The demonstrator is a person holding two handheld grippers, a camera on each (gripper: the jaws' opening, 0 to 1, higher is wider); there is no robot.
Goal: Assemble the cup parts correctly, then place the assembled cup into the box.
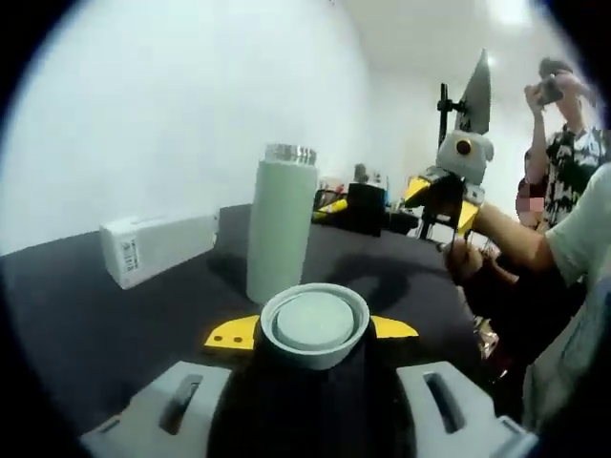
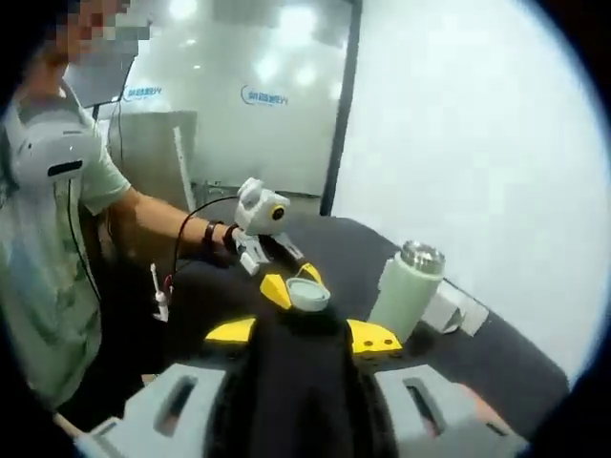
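Left claw clamping lid, level, near upright bottle

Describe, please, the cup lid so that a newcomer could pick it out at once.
On the black table, in front of the tall pale green bottle, the left tool grips the cup lid between its yellow tips. It is the one short round cap, pale green inside a grey-white rim, unlike the long white box.

Left gripper: yellow-tipped jaws on pale grey mounts with slotted holes, black centre body. Right gripper: same build, yellow tips, grey slotted brackets. Seen from outside, each carries a white rounded housing. Person wears a pale green short-sleeved shirt and a dark wristband; a black cable loops near the wrist.
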